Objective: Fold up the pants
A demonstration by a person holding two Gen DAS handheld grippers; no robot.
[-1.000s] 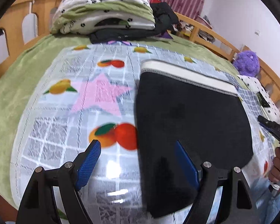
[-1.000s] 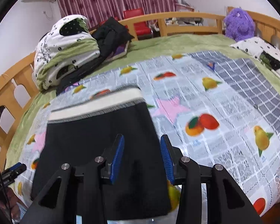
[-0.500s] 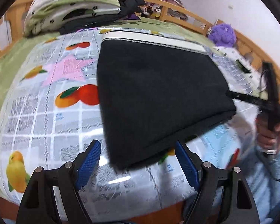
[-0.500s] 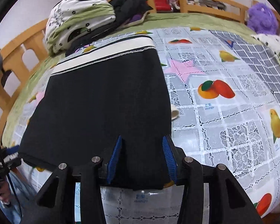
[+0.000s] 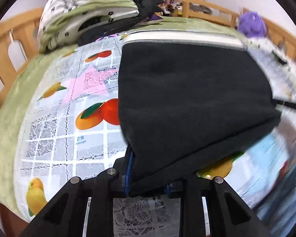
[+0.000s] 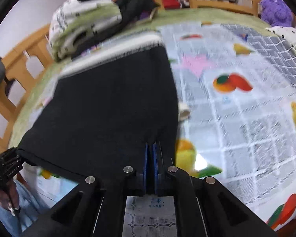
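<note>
Both grippers have dropped onto the black knit pants (image 5: pixel 187 98): left gripper (image 5: pixel 148 179) closing on the thick hem, right gripper (image 6: pixel 150 165) pinched flat on it.

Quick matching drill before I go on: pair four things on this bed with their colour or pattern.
1. folded pants
2. plush toy
3. waistband strip
4. plastic cloth

a. purple
b. fruit print
c. black
d. white

Pairs: 1-c, 2-a, 3-d, 4-b
</note>
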